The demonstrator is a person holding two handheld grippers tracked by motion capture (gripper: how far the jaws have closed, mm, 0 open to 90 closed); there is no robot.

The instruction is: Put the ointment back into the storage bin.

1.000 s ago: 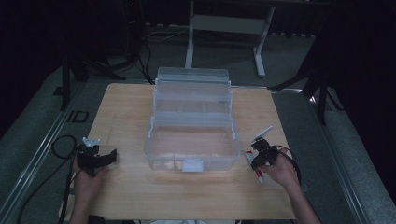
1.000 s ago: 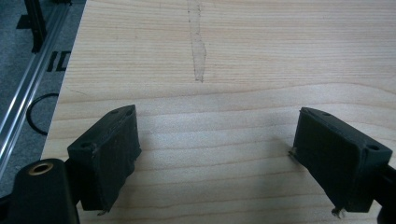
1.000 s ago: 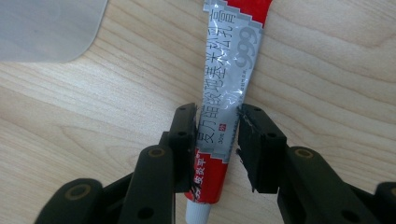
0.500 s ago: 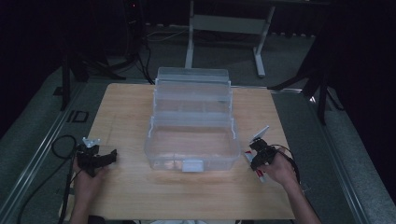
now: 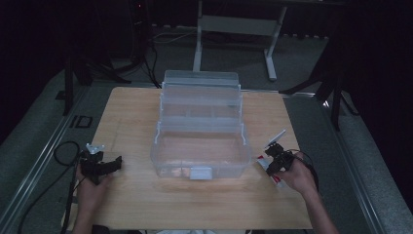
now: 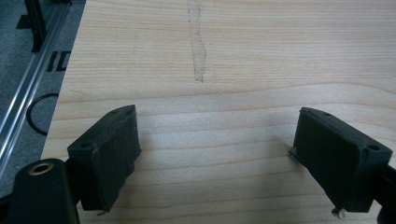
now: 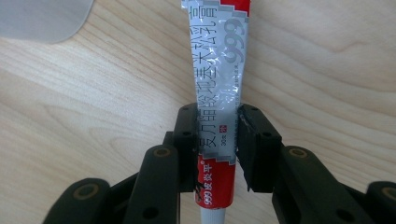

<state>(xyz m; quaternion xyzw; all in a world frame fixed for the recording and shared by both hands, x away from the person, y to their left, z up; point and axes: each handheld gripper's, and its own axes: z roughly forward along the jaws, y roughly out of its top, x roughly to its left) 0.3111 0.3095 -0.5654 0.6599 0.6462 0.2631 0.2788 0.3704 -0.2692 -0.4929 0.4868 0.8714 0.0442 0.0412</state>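
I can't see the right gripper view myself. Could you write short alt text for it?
A black gripper, its jaws rising from the bottom of the view, is closed on a red and silver ointment tube printed with Chinese text and "999". The tube runs up along the view over a pale wooden table, and a corner of a clear plastic box shows at top left.

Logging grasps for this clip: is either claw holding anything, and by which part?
The right claw grips a red-and-silver ointment tube across its lower body, near the cap end. The left claw is open, holding nothing.
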